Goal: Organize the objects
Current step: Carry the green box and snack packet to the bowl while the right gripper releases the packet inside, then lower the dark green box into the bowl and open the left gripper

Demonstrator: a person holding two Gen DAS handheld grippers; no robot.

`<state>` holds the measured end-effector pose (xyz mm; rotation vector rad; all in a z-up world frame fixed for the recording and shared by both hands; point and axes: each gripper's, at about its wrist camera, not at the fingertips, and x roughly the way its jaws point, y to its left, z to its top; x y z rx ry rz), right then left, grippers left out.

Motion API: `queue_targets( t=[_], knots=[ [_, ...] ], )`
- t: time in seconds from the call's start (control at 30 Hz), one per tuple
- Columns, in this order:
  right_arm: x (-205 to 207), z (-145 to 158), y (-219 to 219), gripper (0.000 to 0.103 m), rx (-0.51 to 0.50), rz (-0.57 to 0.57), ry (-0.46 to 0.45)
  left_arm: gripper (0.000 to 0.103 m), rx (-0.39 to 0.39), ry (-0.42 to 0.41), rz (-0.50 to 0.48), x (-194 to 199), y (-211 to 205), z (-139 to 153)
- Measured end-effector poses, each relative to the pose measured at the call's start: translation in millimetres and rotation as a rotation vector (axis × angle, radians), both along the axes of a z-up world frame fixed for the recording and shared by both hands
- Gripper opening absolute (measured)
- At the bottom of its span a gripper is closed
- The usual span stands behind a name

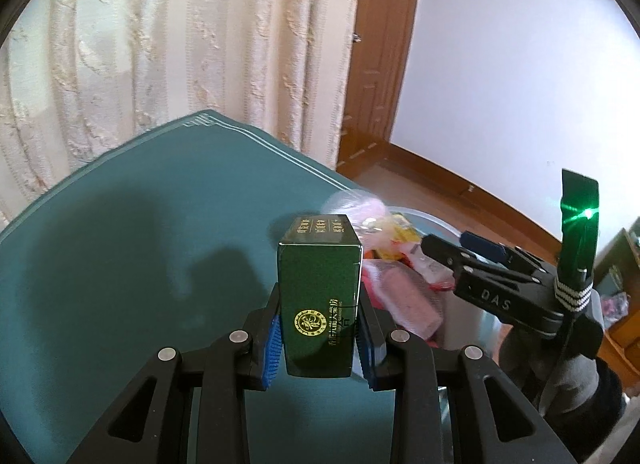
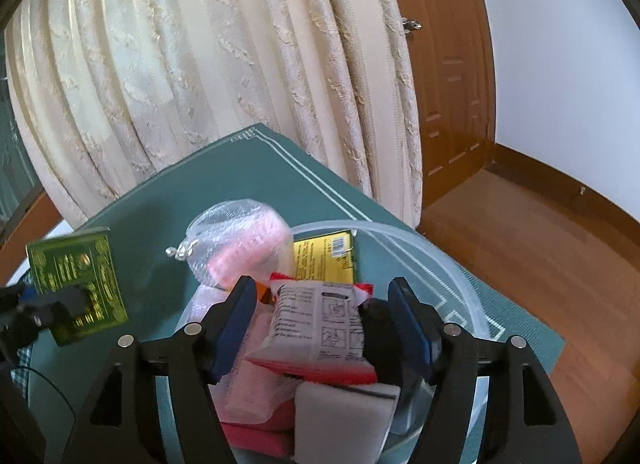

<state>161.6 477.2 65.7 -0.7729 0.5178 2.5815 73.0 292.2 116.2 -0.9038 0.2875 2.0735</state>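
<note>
- Over the teal-covered table (image 1: 120, 224), my left tool (image 1: 318, 338) pinches a dark green box (image 1: 318, 296) upright between its blue pads, clear of the cloth.
- Beside it, my right tool (image 2: 326, 328) stands spread above a clear plastic tub (image 2: 452, 264); a white printed packet (image 2: 320, 328) lies between its fingers, though I cannot tell if either one touches it.
- The tub also holds a yellow-and-green pack (image 2: 324, 258), a pink bundle in bubble wrap (image 2: 240, 240) and a white sponge (image 2: 344, 420).
- Behind the table hang cream curtains (image 2: 200, 84); a wooden door (image 2: 448, 64), white wall and wooden floor (image 2: 540, 244) lie to the right.
</note>
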Motion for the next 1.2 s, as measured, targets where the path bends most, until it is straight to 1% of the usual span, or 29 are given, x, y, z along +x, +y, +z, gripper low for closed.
queue_targets(
  t=[0.2, 0.3, 0.37, 0.53, 0.6, 0.7, 0.8, 0.87, 1.03, 1.07, 1.1, 1.17, 1.2],
  knots=[
    [12, 9, 6, 0.069, -0.005, -0.024, 0.044, 0.033, 0.004, -0.061, -0.069, 5, 15, -6],
    [14, 9, 8, 0.069, -0.01, -0.034, 0.051, 0.033, 0.008, -0.116, -0.135, 7, 23, -10],
    [16, 8, 10, 0.07, -0.015, -0.038, 0.052, 0.033, 0.009, -0.137, -0.169, 10, 27, -11],
    [18, 8, 15, 0.07, -0.028, -0.053, 0.059, 0.033, -0.003, -0.157, -0.244, 14, 39, -15],
    [19, 8, 18, 0.07, -0.032, -0.057, 0.061, 0.033, -0.02, -0.15, -0.245, 14, 46, -21],
    [19, 7, 19, 0.069, -0.033, -0.057, 0.063, 0.033, -0.049, -0.161, -0.231, 5, 55, -32],
    [20, 7, 20, 0.07, -0.036, -0.06, 0.065, 0.033, -0.041, -0.166, -0.228, -1, 57, -34],
    [20, 7, 21, 0.07, -0.038, -0.062, 0.065, 0.033, -0.042, -0.15, -0.219, -4, 58, -35],
    [18, 6, 23, 0.07, -0.037, -0.057, 0.061, 0.037, -0.058, -0.179, -0.224, -10, 63, -49],
    [19, 6, 23, 0.07, -0.038, -0.056, 0.061, 0.043, -0.064, -0.182, -0.223, -11, 64, -51],
    [19, 6, 24, 0.07, -0.038, -0.056, 0.061, 0.053, -0.075, -0.182, -0.211, -13, 65, -55],
    [19, 6, 24, 0.069, -0.038, -0.058, 0.062, 0.063, -0.083, -0.172, -0.186, -17, 63, -59],
    [19, 6, 24, 0.069, -0.039, -0.057, 0.062, 0.063, -0.077, -0.174, -0.186, -18, 62, -60]
  ],
)
